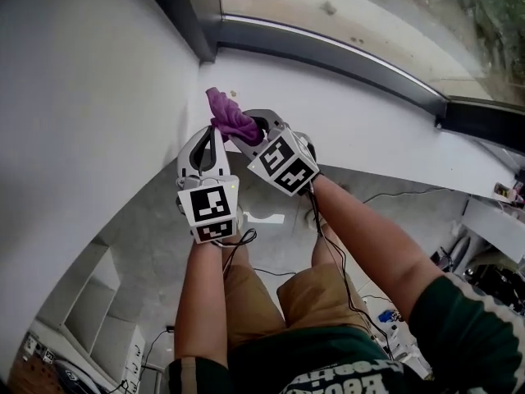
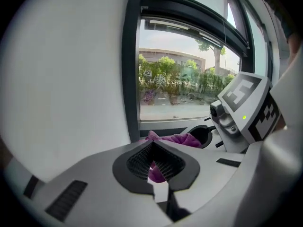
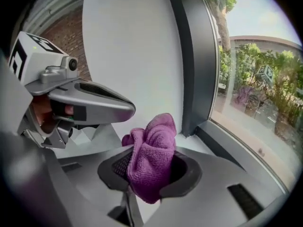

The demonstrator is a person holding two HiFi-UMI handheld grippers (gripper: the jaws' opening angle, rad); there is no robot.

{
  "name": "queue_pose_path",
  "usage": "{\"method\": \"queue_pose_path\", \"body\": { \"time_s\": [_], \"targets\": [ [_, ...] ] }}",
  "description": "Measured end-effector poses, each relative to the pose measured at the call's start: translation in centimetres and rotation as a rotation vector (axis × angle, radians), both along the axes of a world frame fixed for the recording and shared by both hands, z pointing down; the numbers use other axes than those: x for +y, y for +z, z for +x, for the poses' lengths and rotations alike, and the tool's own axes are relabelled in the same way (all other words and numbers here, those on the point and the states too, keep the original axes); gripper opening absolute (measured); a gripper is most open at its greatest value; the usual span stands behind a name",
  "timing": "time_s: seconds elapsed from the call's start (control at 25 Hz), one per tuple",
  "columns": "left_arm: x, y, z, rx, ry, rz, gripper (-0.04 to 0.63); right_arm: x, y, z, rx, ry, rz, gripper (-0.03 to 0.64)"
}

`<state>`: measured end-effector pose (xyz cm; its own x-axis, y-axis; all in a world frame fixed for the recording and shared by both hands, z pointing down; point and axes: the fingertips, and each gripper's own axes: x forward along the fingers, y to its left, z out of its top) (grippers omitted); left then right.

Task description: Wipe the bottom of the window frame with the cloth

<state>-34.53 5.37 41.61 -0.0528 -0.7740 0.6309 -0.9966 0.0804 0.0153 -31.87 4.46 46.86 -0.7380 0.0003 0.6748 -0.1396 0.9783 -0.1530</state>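
Cloth clamped in right gripper at window corner

Item: purple cloth, bunched into a wad. It is gripped between the closed jaws of the right gripper, and a crumpled fold is seen standing up beyond the pads in the right gripper view.

Location: the cloth is held over the white sill, near the corner where the white wall meets the dark upright of the window frame. The frame's dark grey bottom rail is seen just beyond the sill. Whether the cloth touches the sill cannot be told.

Second item: left gripper, held just beside the right one. Its jaws are brought together at the tips with nothing clamped; the cloth is seen only through the gap behind the pads, close to the tips.

Background: greenery and a pale building are visible through the glass
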Motion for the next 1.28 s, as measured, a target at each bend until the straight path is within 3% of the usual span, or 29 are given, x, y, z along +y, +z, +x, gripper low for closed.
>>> {"method": "queue_pose_path", "body": {
  "time_s": [0.28, 0.48, 0.72, 1.28],
  "targets": [
    [-0.3, -10.9, 2.4, -0.023, 0.066, 0.064, 0.009, 0.0, -12.1, 2.9, -0.131, 0.038, -0.025, 0.129],
    [-2.0, -17.9, 4.2, -0.084, 0.122, 0.137, 0.008, -1.4, -21.4, 4.7, -0.250, 0.023, 0.008, 0.129],
    [-1.3, -26.7, 9.9, -0.031, 0.118, 0.197, 0.009, 0.6, -31.4, 11.4, -0.337, 0.083, 0.009, 0.129],
    [-4.8, -43.4, 24.4, -0.049, 0.420, 0.477, 0.009, -2.3, -48.0, 28.2, -0.521, 0.344, 0.277, 0.129]
  ]
}}
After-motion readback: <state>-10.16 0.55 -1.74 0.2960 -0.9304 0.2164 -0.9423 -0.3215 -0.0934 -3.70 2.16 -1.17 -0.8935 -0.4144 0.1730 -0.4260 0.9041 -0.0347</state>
